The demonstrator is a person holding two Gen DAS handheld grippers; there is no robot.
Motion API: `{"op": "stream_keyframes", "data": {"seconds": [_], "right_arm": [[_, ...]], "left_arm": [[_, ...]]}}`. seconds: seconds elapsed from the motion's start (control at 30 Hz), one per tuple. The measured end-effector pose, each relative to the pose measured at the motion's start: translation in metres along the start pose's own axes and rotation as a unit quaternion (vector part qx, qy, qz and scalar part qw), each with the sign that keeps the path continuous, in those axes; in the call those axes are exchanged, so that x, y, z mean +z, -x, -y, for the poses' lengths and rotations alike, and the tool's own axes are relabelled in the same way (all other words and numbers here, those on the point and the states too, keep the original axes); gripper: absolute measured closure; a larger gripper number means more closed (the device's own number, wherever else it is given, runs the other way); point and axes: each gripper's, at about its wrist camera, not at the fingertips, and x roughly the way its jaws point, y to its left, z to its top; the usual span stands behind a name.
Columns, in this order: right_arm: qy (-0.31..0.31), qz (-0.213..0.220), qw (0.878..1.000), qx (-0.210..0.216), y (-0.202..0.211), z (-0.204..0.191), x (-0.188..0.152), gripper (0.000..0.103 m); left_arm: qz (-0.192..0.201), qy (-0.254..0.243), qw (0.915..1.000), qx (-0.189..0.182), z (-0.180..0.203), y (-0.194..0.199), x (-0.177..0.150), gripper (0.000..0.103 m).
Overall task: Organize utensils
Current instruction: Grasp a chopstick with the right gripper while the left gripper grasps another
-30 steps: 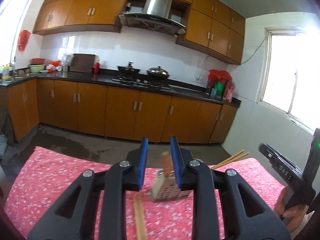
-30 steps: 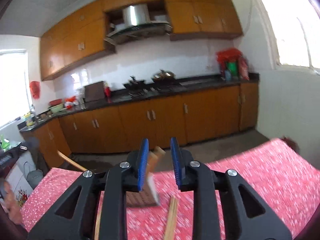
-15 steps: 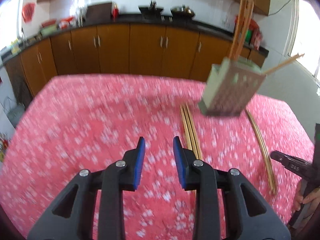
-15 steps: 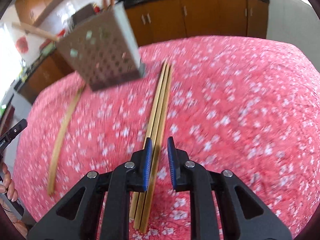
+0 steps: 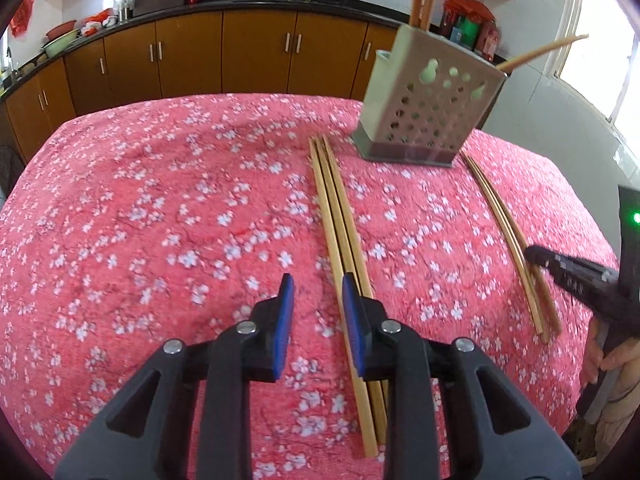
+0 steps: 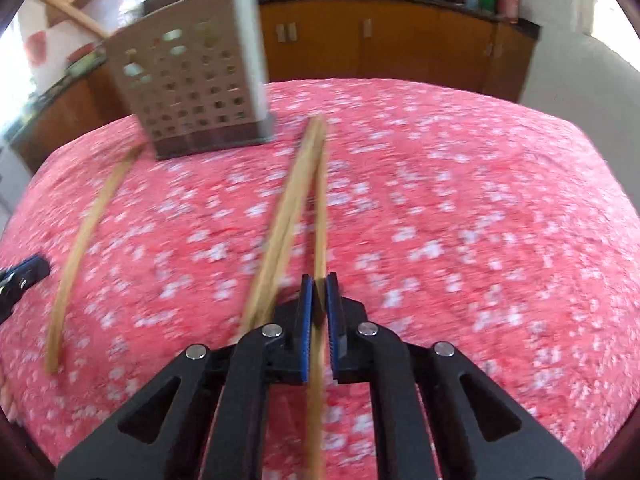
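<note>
The right hand-held gripper (image 6: 319, 300) has dropped and pinched one chopstick (image 6: 320, 216); the left hand-held gripper (image 5: 316, 304) hovers open, so loading the perforated holder (image 6: 196, 76) looks next.

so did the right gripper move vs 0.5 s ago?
Yes. The right gripper has shifted right off the chopstick bundle and closed on one chopstick; the holder looks nearer.

Left tool (image 5: 316, 316) low, blades parted, right tool (image 6: 319, 312) low, blades nearly together
</note>
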Motion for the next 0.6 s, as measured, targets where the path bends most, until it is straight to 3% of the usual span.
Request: {"op": "stream_keyframes", "data": {"seconds": [0.07,0.23,0.6], "right_arm": [[-0.020,-0.003,1.000,0.008,0.000,0.008,0.001,0.095],[-0.005,0.000,1.000,0.002,0.000,0.008,0.000,0.095],[0.010,0.011,1.000,0.009,0.007,0.006,-0.012,0.095]], "left_arm": [[-0.006,-0.007,1.0000,0.002,0.003,-0.002,-0.003,0.082],[-0.017,-0.023,0.9996,0.000,0.011,-0.008,-0.008,0.085],[-0.021,-0.043,0.9975,0.052,0.016,-0.016,-0.006,0.094]]}}
